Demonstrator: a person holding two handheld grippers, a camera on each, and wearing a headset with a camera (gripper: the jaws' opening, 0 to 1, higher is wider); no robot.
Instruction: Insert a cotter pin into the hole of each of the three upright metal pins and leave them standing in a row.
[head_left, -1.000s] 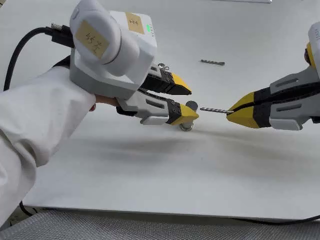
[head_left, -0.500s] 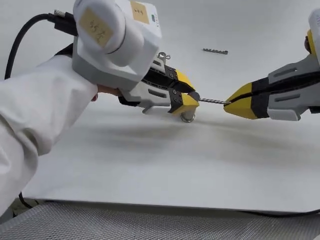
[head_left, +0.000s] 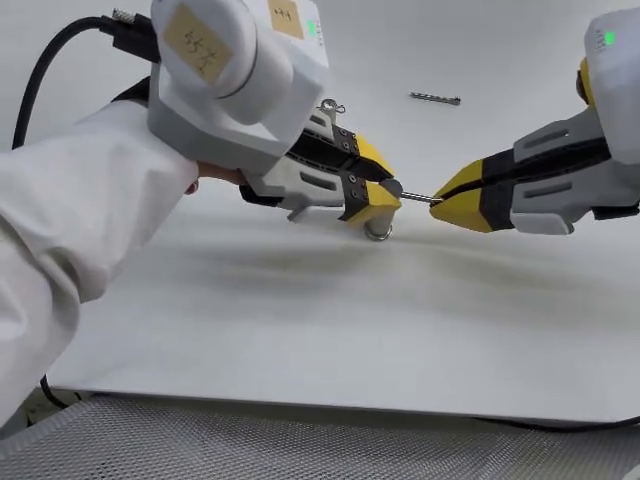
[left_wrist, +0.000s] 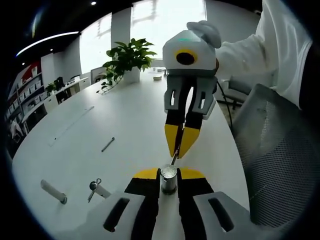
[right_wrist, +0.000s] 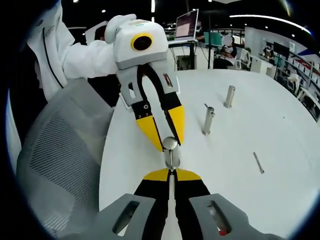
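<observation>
My head view is bright and even, with only a soft, wide shadow on the white tabletop (head_left: 300, 330) beneath my left tool (head_left: 392, 192), while both fisheye views bend hard at the edges, windows (left_wrist: 167, 17) glaring behind the plant (left_wrist: 127, 55).

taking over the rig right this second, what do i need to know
Left tongs: shut on upright metal pin.
Right tongs: shut on cotter pin, tip at that pin's hole; seated or not, cannot tell.
Done: second pin seems to carry its cotter pin.
Left: finish this one, then third pin with the spare cotter pin lying on the table.
</observation>
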